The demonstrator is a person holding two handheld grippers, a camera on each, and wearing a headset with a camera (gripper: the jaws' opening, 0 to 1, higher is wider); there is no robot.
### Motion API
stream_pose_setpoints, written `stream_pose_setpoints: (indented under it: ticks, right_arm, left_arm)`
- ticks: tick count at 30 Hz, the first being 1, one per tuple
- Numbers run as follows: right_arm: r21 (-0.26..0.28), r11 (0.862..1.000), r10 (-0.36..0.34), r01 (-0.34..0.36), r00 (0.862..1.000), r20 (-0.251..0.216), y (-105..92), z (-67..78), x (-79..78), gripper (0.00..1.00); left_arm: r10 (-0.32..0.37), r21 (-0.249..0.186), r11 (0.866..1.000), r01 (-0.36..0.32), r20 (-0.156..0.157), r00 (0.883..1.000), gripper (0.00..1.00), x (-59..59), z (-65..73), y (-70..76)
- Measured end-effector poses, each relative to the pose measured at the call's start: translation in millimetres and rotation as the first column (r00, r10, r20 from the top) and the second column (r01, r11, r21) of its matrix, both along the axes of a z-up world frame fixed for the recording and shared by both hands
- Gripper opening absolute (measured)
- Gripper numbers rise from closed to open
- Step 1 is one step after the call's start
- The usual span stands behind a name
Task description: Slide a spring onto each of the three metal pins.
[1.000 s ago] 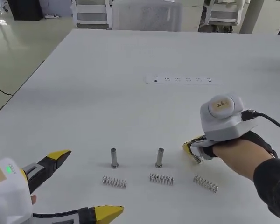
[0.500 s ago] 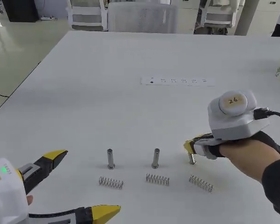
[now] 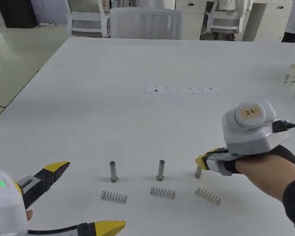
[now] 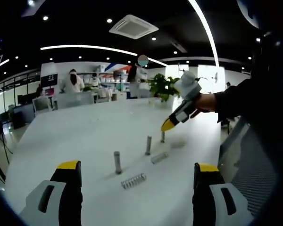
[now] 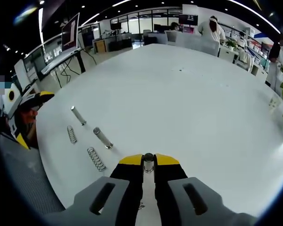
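My right gripper with fingers closed on the rightmost pin, my left gripper with fingers spread wide, three springs loose on the surface

Big open-plan office, pretty bright in here. The white worktop is huge, with a flat white power strip lying toward its far edge. A pale mesh-backed chair sits at that far edge, with more chairs either side of it. The floor is glossy and pale, and it catches the light. The ceiling is dark, with long light strips, small spotlights and a square air-con cassette. There's a leafy potted plant off one corner, a monitor on a neighbouring desk, and a few people standing further back.
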State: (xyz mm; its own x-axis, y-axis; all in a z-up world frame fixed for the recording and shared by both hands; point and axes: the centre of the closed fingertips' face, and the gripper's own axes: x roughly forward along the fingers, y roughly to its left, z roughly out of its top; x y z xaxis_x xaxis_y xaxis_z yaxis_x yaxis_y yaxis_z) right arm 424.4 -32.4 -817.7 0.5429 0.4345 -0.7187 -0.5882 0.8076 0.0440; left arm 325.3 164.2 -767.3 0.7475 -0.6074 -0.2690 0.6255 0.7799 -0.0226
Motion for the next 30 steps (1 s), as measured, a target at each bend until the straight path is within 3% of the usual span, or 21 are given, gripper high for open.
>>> stream_pose_setpoints:
  ticks: [17, 26, 30]
  right_arm:
    - [-0.011, 1.0, 0.0, 0.0, 1.0, -0.014, -4.4, 0.0, -7.5, 0.05]
    - [-0.017, 0.999, 0.042, -0.042, 0.999, 0.012, 0.4, 0.8, -9.3, 0.06]
    - [-0.006, 0.999, 0.048, -0.048, 0.999, 0.024, 2.5, 4.1, -8.3, 0.11]
  left_arm:
    - [-0.002, -0.001, 1.0, 0.002, -0.002, 1.0, 0.96, -0.8, -1.4, -1.4]
    - [0.001, 0.0, 1.0, -0.001, 0.0, 1.0, 0.96, -0.9, -1.3, -0.4]
    - [0.0, 0.001, 1.0, 0.0, 0.001, 1.0, 0.96, -1.1, -1.3, -0.5]
